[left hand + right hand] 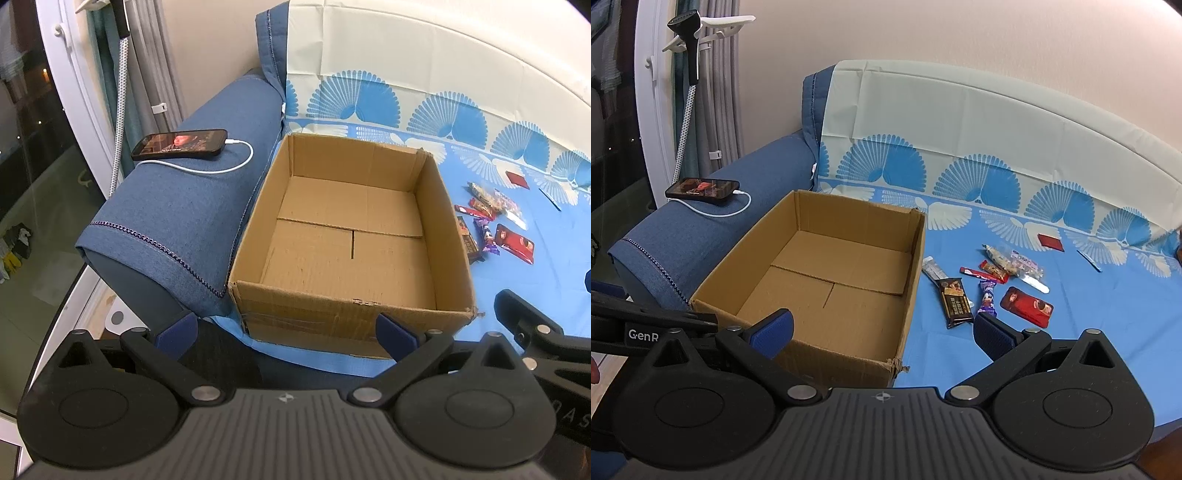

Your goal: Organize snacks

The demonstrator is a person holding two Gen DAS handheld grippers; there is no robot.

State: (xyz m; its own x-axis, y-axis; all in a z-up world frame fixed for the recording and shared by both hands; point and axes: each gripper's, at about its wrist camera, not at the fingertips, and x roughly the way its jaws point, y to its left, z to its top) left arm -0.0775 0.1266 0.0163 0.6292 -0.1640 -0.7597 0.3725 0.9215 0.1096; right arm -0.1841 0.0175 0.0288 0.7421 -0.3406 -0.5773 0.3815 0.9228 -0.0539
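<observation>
We are holding both the left gripper (286, 330) and the right gripper (882, 328) with fingers apart and empty, the snacks (993, 284) lying ahead-right of the right fingers beside the empty box (827, 273), risking slippery, crowded wrappers sliding away.

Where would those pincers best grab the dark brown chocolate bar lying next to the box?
Probably across the middle of the dark brown chocolate bar, from above with the open right gripper. It lies flat on the blue cloth, long and narrow, so fingers fit over its two long edges; the cardboard box crowds its left.
</observation>
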